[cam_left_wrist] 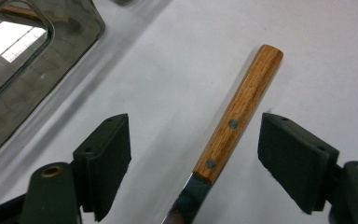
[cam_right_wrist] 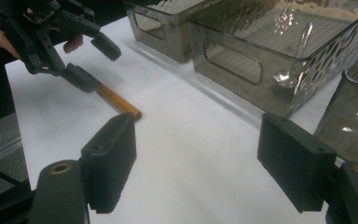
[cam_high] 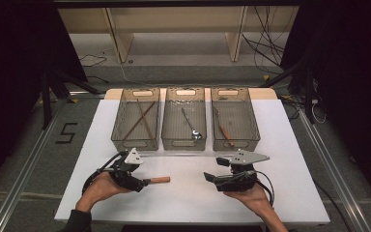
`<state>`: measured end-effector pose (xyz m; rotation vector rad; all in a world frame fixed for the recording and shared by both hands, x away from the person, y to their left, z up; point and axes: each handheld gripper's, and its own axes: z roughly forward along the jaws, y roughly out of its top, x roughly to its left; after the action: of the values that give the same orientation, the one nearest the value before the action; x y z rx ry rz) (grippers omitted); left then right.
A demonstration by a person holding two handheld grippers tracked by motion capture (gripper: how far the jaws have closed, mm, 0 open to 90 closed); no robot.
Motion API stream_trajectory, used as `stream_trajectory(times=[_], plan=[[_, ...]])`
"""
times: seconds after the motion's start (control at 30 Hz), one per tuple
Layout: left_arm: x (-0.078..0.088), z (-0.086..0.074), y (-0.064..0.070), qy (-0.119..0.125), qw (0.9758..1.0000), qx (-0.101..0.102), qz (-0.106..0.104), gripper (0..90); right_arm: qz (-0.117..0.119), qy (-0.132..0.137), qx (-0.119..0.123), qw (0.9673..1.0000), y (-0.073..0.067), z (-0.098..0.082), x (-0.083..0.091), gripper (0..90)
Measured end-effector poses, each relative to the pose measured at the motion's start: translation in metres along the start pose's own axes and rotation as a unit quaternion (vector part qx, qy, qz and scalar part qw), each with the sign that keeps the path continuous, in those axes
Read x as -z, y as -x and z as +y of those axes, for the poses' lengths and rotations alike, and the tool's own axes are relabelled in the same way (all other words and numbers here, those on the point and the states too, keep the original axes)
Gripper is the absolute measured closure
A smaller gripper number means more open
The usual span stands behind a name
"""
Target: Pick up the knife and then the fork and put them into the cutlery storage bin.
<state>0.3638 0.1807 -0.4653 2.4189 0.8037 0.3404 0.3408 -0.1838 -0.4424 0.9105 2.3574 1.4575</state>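
Note:
A knife with a wooden handle [cam_high: 160, 180] lies flat on the white table top [cam_high: 188, 198], its handle pointing right in the high view. My left gripper [cam_high: 142, 182] is low over it and open. In the left gripper view the handle [cam_left_wrist: 242, 102] lies between the two pads with a gap on each side, and the steel blade [cam_left_wrist: 186, 203] runs back under the gripper. My right gripper [cam_high: 207, 176] rests open to the right of the knife with nothing between its jaws. The right gripper view looks past its own open gripper [cam_right_wrist: 198, 126] to the left gripper [cam_right_wrist: 95, 63] and the handle [cam_right_wrist: 119, 102].
Three clear grey bins stand in a row behind the grippers. The left bin [cam_high: 118, 130] holds chopsticks, the middle bin [cam_high: 183, 143] a spoon [cam_high: 192, 124], the right bin [cam_high: 253, 130] a wooden-handled utensil [cam_high: 224, 131]. Wooden shelving and cables lie beyond the table.

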Motion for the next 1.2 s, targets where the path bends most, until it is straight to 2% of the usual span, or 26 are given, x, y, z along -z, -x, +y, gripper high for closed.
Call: stream_trajectory(times=[0.3,0.37,0.47,0.67,0.83,1.03,1.2], plan=[[-0.003,-0.001,-0.001,-0.019,0.9997,-0.012,-0.005,34.1,0.002,-0.004,-0.001,1.0000,0.000,-0.001,-0.002,28.7],[-0.004,-0.002,0.000,-0.021,0.9997,-0.012,-0.011,36.3,0.001,-0.006,-0.001,1.0000,0.000,-0.001,-0.002,28.7],[-0.006,-0.002,0.001,-0.033,0.9990,-0.022,-0.020,39.6,0.000,-0.006,-0.001,1.0000,0.000,-0.001,-0.003,28.7],[-0.011,-0.003,0.003,-0.059,0.9970,-0.040,-0.032,49.3,-0.001,-0.006,-0.001,1.0000,0.000,-0.002,-0.003,29.0],[-0.011,0.000,0.005,-0.069,0.9960,-0.036,-0.042,59.8,0.000,-0.009,-0.001,1.0000,0.001,-0.002,-0.004,29.0],[-0.011,-0.001,0.004,-0.068,0.9962,-0.029,-0.047,63.0,-0.002,-0.010,0.001,0.9999,0.000,-0.002,-0.005,29.5],[-0.010,-0.002,0.002,-0.062,0.9962,-0.033,-0.051,71.5,-0.003,-0.010,0.000,0.9999,0.001,-0.002,-0.004,29.8]])
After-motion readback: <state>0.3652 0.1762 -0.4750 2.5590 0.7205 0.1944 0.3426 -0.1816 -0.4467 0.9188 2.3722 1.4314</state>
